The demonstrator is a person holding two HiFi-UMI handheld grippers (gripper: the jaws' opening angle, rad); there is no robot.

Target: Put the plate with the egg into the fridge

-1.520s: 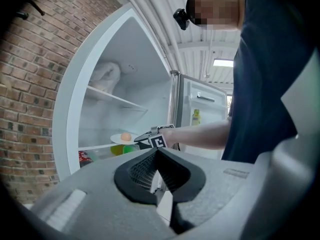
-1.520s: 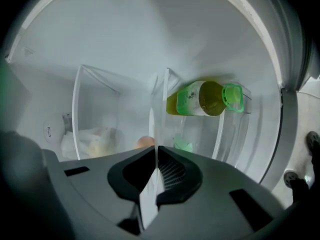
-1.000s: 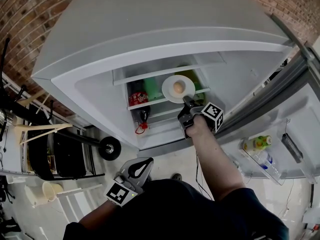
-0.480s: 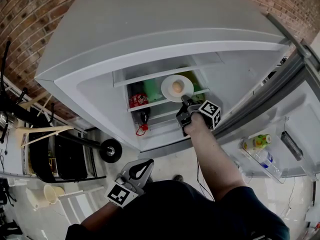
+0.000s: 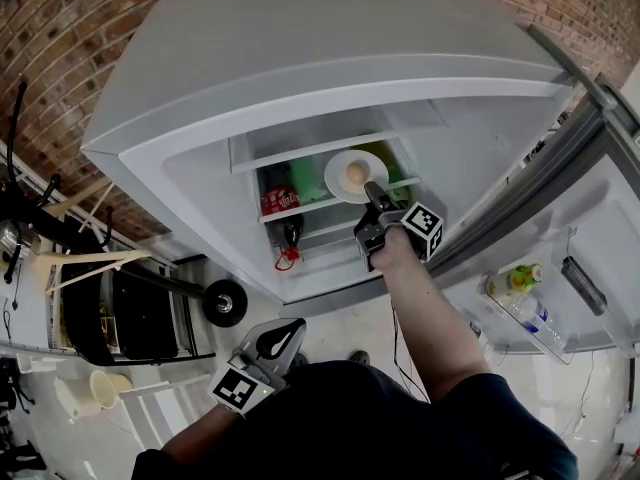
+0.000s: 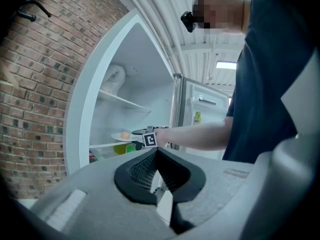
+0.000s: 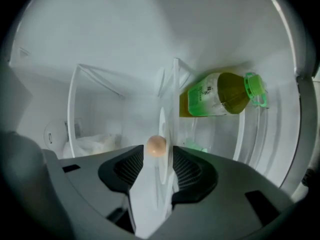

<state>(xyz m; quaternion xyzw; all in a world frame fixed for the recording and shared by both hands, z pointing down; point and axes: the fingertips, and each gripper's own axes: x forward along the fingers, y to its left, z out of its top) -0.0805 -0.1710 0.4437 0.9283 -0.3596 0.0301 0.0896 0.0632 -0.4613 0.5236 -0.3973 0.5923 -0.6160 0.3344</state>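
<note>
A white plate [image 5: 338, 183] with a brown egg [image 5: 356, 173] lies on a glass shelf [image 5: 300, 208] inside the open fridge. My right gripper [image 5: 375, 196] reaches in at the plate's near rim. In the right gripper view the plate [image 7: 162, 129] stands edge-on between the jaws with the egg [image 7: 156, 146] on it. Those jaws are opening, and the pads [image 7: 192, 171] stand a little off the rim. My left gripper [image 5: 268, 353] hangs low by my body, shut and empty. In its own view the left gripper [image 6: 156, 156] looks toward the plate [image 6: 120, 136].
A green bottle [image 7: 215, 100] lies just behind the plate, and a red cola bottle [image 5: 281, 201] stands at the shelf's left. The open fridge door [image 5: 560, 268] at the right holds bottles [image 5: 515, 281]. A brick wall [image 5: 60, 58] and a black cart [image 5: 130, 308] are at the left.
The right gripper stays at the plate's near rim, and the plate with the egg rests in the same place on the shelf. The left gripper has not moved.
</note>
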